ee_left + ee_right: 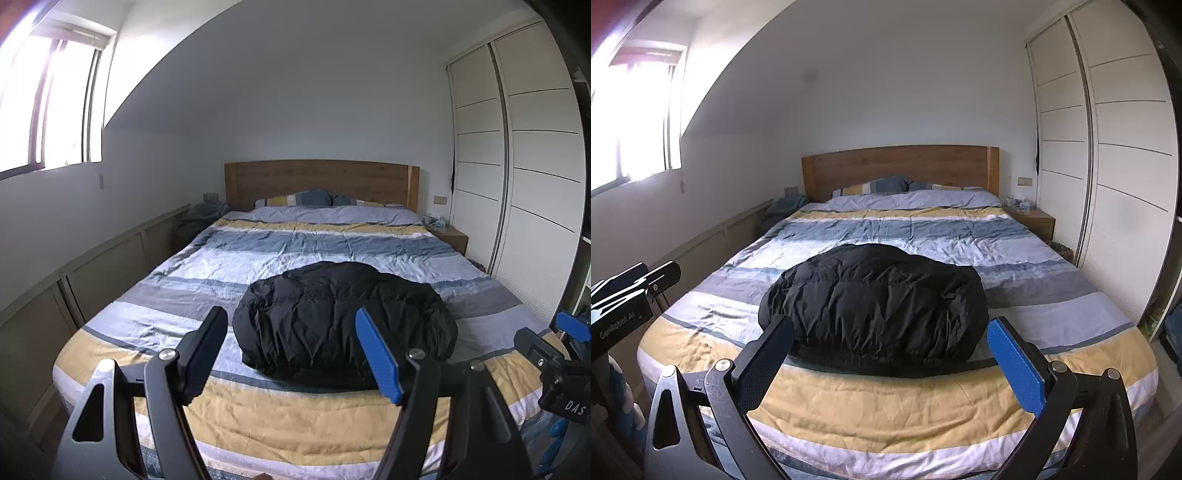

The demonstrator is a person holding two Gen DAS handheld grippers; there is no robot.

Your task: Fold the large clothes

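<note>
Left gripper (291, 350) jaws wide, empty, above bed's foot edge. Right gripper (890, 354) likewise wide, empty. Black puffy jacket (871, 306) folded into bundle on striped bed (886, 406), near foot edge, centred.

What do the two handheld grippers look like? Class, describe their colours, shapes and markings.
The left gripper and the right gripper look alike: each has a black metal frame with triangular cut-outs and silver pivot bolts, one black textured finger pad and one blue ribbed pad. White lettering marks the bodies, too partial to read.

Black puffy jacket (873, 306) folded on bed (886, 402)
</note>
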